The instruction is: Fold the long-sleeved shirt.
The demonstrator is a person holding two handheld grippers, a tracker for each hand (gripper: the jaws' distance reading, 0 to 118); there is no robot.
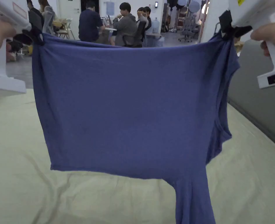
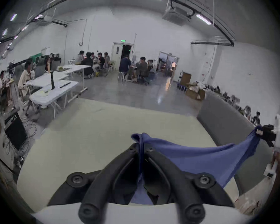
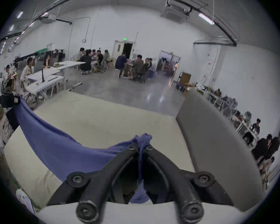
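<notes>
Shirt [image 1: 128,110], blue-violet, long-sleeved, held up in the air above a pale cream bed surface [image 1: 23,180], spread wide between both claws. Left claw [image 1: 35,36] pinches one top corner; in the left gripper view its two jaws are pressed together on a bunched fold of the cloth [image 2: 141,148]. Right claw [image 1: 228,30] pinches the other top corner; the right gripper view shows the same (jaws closed tight, fabric puckered at the tips [image 3: 142,144]). Top edge sags slightly between the claws. Body hangs flat as a broad panel, doubled layers showing along its right side. One sleeve [image 1: 193,198] dangles from the lower right, reaching down past the panel's bottom edge. Grey padded panel [image 1: 256,108] runs alongside the bed at right. People sit at tables in the room beyond.
</notes>
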